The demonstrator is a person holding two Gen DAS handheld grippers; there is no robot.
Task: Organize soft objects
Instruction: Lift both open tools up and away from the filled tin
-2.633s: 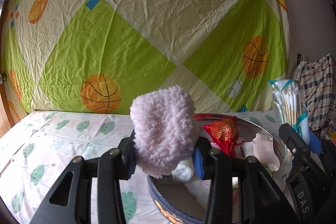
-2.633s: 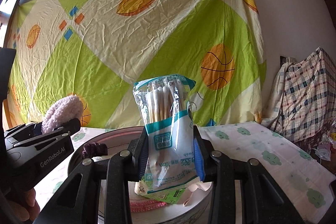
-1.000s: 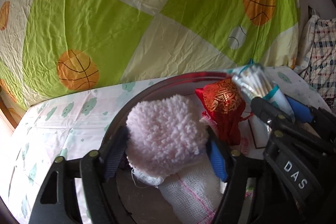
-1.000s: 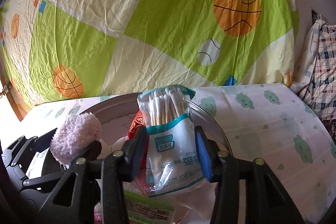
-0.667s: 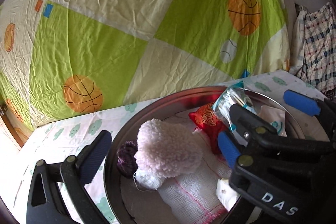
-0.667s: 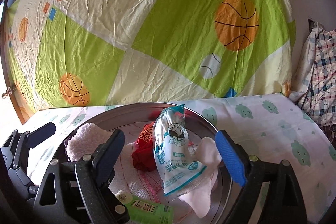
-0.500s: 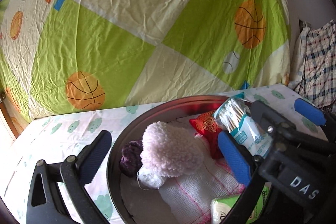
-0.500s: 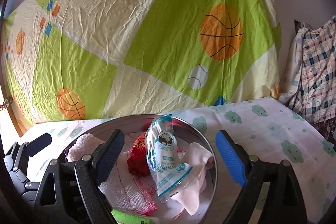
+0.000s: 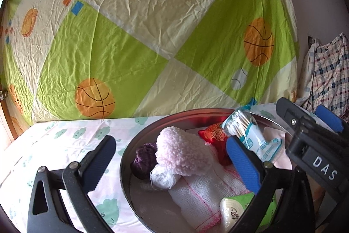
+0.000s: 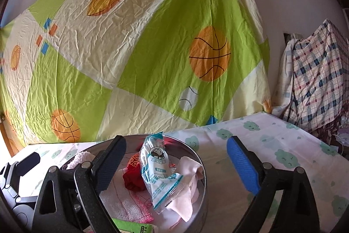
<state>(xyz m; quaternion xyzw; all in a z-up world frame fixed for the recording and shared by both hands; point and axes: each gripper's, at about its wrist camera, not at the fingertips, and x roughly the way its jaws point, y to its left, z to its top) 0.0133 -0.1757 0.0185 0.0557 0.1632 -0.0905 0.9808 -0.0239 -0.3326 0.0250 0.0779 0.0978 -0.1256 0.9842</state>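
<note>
You're holding both claws wide open – left gripper, right gripper just been opening – fluffy pad and swab pack now lying released in tin

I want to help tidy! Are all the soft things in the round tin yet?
Looks nearly done. The pink fluffy puff, cotton swab packet, red pouch and gauze cloth all lie in the round tin. The left gripper and right gripper are open, holding nothing. Nothing soft shows outside the tin.
</note>
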